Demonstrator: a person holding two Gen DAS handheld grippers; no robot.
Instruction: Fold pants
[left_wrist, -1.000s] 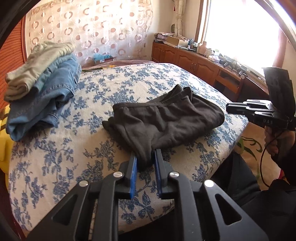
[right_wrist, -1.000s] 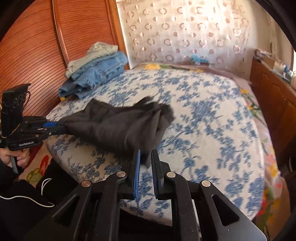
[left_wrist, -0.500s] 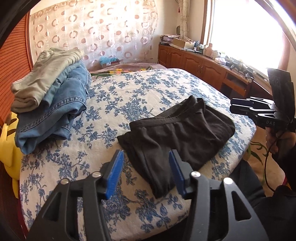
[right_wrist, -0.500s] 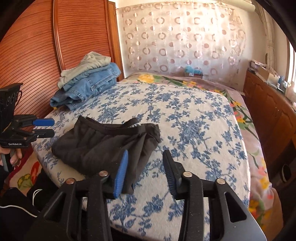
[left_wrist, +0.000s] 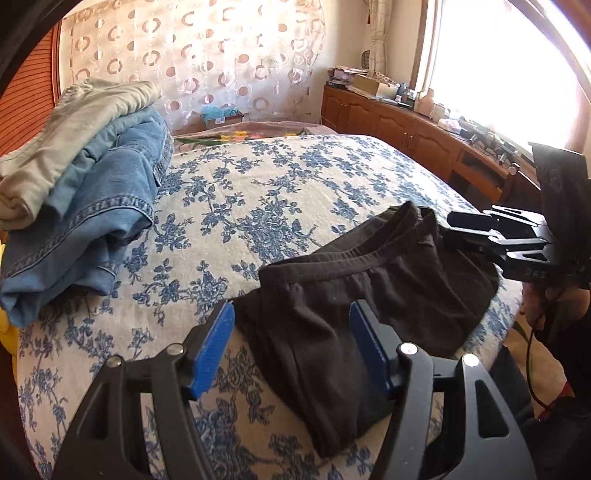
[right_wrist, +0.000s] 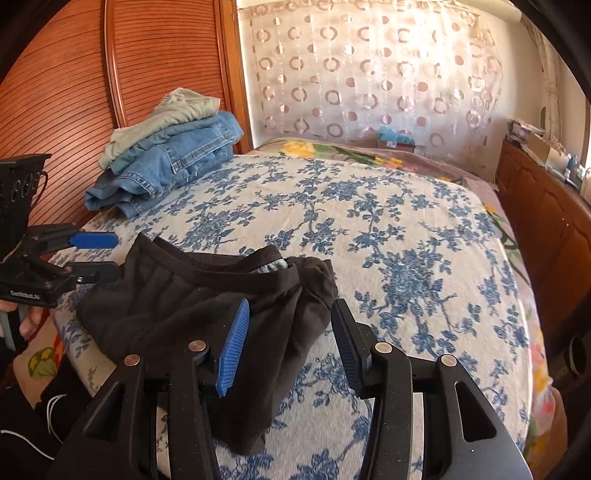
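Dark brown pants (left_wrist: 369, 291) lie folded in a loose bundle near the front edge of the bed, waistband toward the far side; they also show in the right wrist view (right_wrist: 207, 299). My left gripper (left_wrist: 291, 343) is open and empty, hovering over the pants' near left end. My right gripper (right_wrist: 288, 339) is open and empty over the pants' right end. Each gripper shows in the other's view: the right one (left_wrist: 469, 230) at the far right, the left one (right_wrist: 96, 256) at the far left, both with jaws apart.
The bed (left_wrist: 258, 192) has a white cover with blue flowers. A stack of folded jeans and a grey-green garment (left_wrist: 85, 177) lies at its left, by the wooden headboard (right_wrist: 92, 92). Wooden cabinets (left_wrist: 424, 136) run under the window on the right.
Both grippers were shut on the pants' ends a second ago, then opened and let go. The pants now rest on the bed, and both grippers have drawn back a little.
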